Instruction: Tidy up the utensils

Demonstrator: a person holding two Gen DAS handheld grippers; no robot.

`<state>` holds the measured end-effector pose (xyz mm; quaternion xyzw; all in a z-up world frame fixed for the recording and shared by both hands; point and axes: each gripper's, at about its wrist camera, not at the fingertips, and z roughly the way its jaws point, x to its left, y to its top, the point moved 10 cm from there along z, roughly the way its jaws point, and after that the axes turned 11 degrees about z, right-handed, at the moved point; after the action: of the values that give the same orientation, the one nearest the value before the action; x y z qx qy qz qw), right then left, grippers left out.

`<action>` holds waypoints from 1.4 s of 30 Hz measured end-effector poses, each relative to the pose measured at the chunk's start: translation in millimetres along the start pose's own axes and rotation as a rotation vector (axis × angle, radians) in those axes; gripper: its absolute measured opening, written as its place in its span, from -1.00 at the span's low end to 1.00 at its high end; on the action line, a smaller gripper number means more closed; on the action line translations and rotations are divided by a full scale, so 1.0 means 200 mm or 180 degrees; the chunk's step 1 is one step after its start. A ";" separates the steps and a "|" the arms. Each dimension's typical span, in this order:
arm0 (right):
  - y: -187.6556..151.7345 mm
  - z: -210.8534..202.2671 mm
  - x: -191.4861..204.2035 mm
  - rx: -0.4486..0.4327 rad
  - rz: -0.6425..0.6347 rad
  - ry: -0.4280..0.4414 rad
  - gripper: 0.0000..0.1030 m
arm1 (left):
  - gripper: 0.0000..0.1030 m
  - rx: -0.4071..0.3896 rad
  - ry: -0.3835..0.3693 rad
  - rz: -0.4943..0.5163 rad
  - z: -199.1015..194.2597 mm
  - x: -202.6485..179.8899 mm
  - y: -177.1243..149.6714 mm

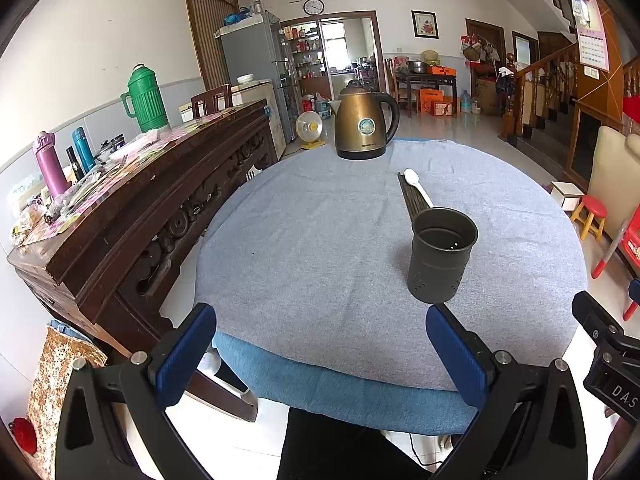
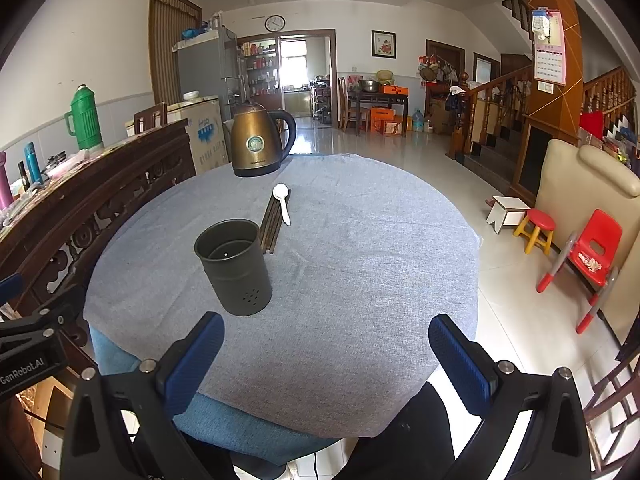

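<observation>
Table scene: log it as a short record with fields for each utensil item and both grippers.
table: round, covered with grey-blue cloth
utensil holder: dark metal cylinder, upright, nothing seen inside, perforated near base
chopsticks: dark bundle lying flat just behind the holder
spoon: white, resting on the chopsticks, bowl toward the kettle
kettle: bronze electric kettle at the far edge
left gripper: open, holding nothing, at the near table edge
right gripper: open, holding nothing, at the near table edge
</observation>
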<state>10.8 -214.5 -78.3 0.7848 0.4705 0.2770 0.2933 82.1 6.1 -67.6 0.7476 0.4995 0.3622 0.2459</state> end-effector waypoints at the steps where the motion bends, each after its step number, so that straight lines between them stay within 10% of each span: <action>1: 0.00 0.00 0.00 0.0004 -0.0001 -0.0001 1.00 | 1.00 0.0021 -0.0008 -0.0006 0.00 0.00 0.00; 31: -0.01 0.12 0.00 0.0023 0.0001 -0.0065 1.00 | 1.00 0.0169 -0.0054 -0.0003 0.12 0.01 -0.01; 42: 0.20 0.47 -0.14 0.0288 0.0321 0.0018 1.00 | 1.00 0.0367 -0.0119 -0.0149 0.58 0.18 0.12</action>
<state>89.4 -273.9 -116.3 0.8192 0.4432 0.2721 0.2418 195.6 30.2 -111.7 0.7553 0.5322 0.3128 0.2201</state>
